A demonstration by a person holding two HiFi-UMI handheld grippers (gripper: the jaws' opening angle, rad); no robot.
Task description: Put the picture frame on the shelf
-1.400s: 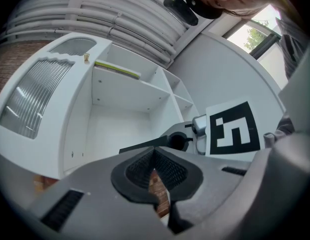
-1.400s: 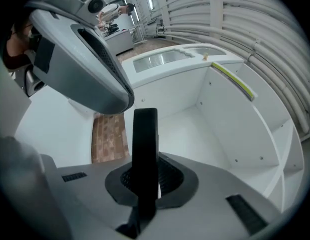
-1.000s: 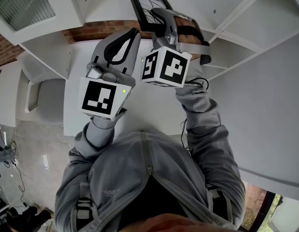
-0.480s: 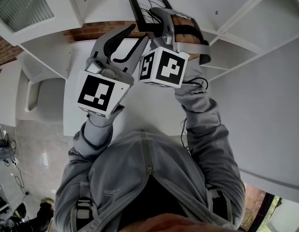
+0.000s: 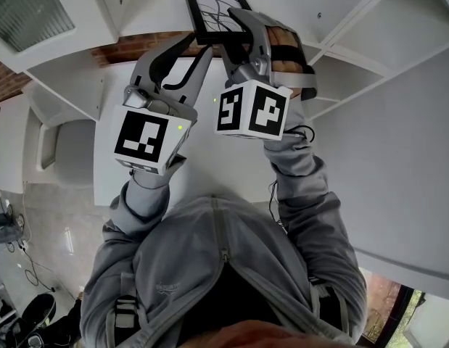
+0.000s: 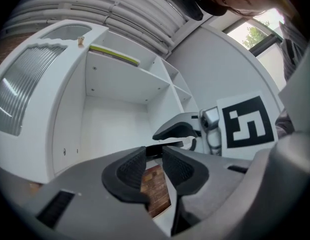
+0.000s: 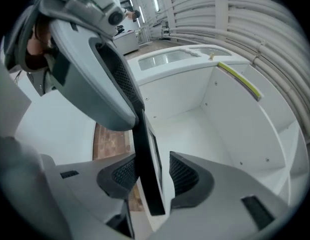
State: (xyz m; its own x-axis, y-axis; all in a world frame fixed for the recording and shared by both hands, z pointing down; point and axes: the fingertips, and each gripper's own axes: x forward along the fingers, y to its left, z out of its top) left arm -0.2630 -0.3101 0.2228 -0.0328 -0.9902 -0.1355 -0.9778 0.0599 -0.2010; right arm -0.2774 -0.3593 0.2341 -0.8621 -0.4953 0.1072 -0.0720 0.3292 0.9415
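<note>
The black picture frame (image 5: 213, 14) with a line-drawn picture stands in a white shelf compartment (image 5: 155, 2) overhead. My right gripper (image 5: 242, 31) reaches up around its lower edge. In the right gripper view the frame (image 7: 144, 149) shows edge-on between the pads; the jaws are opening, with a gap on the right pad's (image 7: 185, 176) side. My left gripper (image 5: 196, 49) is just left of the frame and below it, jaws apart and closing slightly, with nothing between them (image 6: 153, 166). The frame's far side is hidden.
White shelf dividers (image 5: 355, 27) run to the right. A frosted-glass cabinet door (image 5: 28, 9) is at the upper left. A strip of brick wall (image 5: 137, 46) shows below the compartment. A yellow-green book (image 6: 114, 54) lies on a higher shelf.
Both grippers' jaws have opened. The left gripper spread its fingers first and dropped slightly left. The right gripper's fingers parted around the frame, which sits a little higher and further left.
</note>
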